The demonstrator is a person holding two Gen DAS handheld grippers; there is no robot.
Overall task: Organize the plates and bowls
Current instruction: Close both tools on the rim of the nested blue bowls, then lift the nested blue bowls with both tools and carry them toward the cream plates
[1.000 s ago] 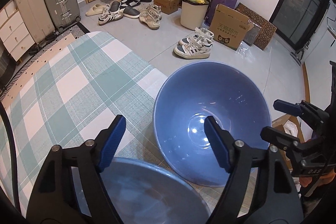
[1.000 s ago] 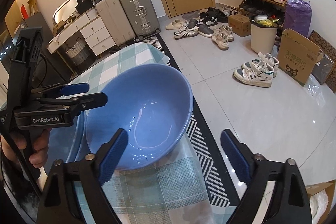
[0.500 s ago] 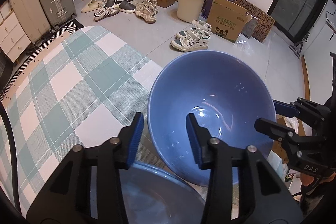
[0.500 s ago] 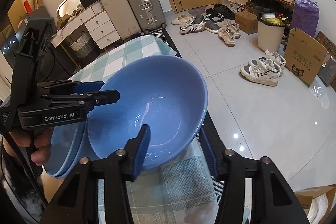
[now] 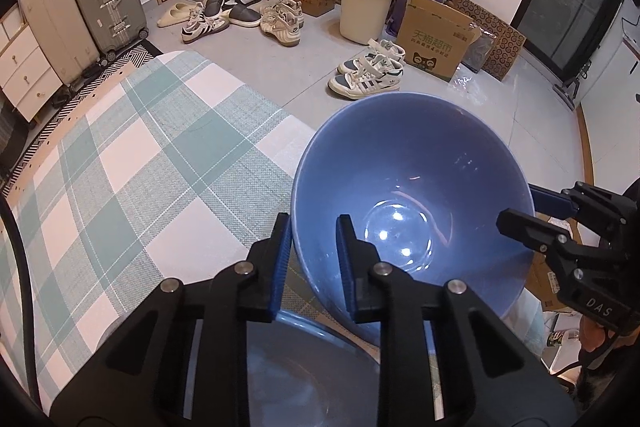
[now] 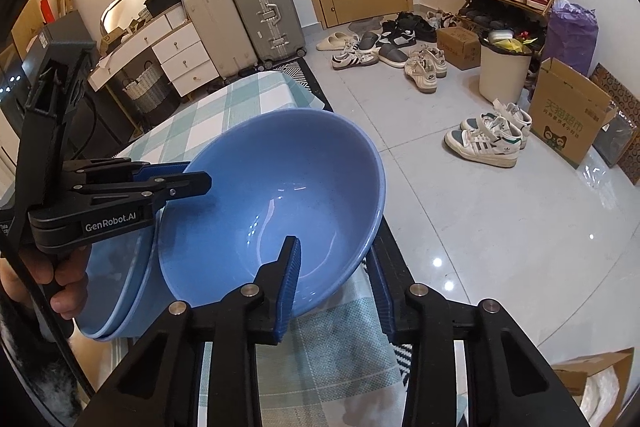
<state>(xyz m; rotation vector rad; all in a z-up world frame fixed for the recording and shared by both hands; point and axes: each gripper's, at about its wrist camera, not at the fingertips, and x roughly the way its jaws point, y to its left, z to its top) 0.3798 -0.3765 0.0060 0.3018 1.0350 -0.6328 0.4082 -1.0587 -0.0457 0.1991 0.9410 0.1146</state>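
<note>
Gripping: both claws pinch the rim of one blue bowl (image 5: 408,195), which sits tilted at the table (image 5: 120,163) edge.
Left claw (image 5: 310,251): clenched on the bowl's left rim, one finger outside the wall, one inside.
Stack left of the bowl: two nested blue bowls (image 6: 116,291), touching its outer wall; nothing visible inside them.
Bowl contents: empty, only light glints on the glaze.
Right claw (image 6: 334,283): clenched on the near-right rim of the bowl, wall between its fingers.
Step in hand: judged to be a two-handed grasp, ready to lift the bowl toward the stack.
Next move: likely calls for raising both claws together, levelling the bowl, then lowering it into the nested pair.
Risk: glazed rim may slip if the claws move unevenly.
</note>
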